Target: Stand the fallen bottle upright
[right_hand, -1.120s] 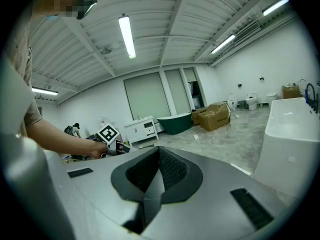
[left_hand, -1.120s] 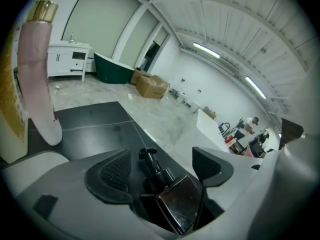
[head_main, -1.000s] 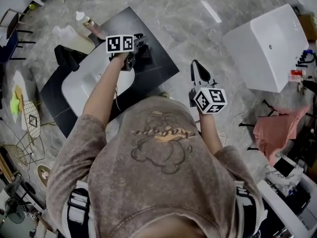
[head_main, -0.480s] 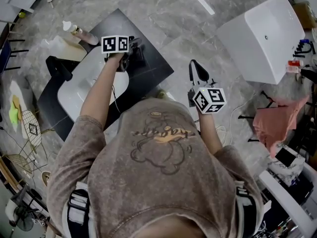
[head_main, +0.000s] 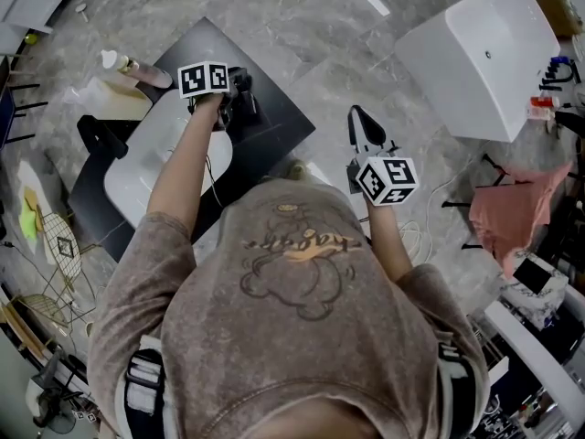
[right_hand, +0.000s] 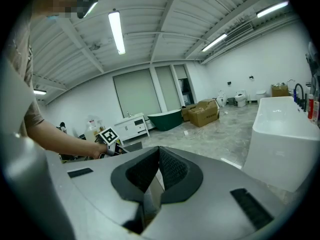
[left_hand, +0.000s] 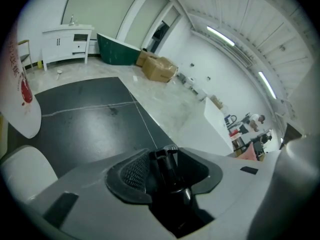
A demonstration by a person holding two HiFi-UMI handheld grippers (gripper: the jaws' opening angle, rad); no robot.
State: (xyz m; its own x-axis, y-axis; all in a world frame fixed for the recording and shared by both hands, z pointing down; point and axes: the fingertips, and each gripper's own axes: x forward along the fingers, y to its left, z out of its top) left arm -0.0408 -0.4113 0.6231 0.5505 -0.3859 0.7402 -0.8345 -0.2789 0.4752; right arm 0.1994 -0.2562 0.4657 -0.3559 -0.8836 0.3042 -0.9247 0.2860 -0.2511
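A small dark bottle (left_hand: 169, 176) lies between the jaws of my left gripper (left_hand: 165, 156), its neck pointing away along them. The jaws are closing, and their pads sit tight against its sides. In the head view this gripper (head_main: 242, 94) reaches down onto the black countertop (head_main: 279, 122), and the dark bottle (head_main: 247, 106) shows only as a dark shape beneath it. My right gripper (head_main: 364, 128) hovers apart over the grey floor, right of the counter. Its jaws are shut with the pads (right_hand: 167, 166) meeting and nothing between them.
A white washbasin (head_main: 137, 158) is set in the counter just left of my left arm. A pink bottle with a white cap (head_main: 137, 66) lies at the counter's far left corner. A big white tub (head_main: 484, 53) and a pink cloth (head_main: 512, 218) lie to the right.
My left gripper has sunk toward the counter and its jaws have narrowed round the dark bottle. The right gripper has hardly shifted.
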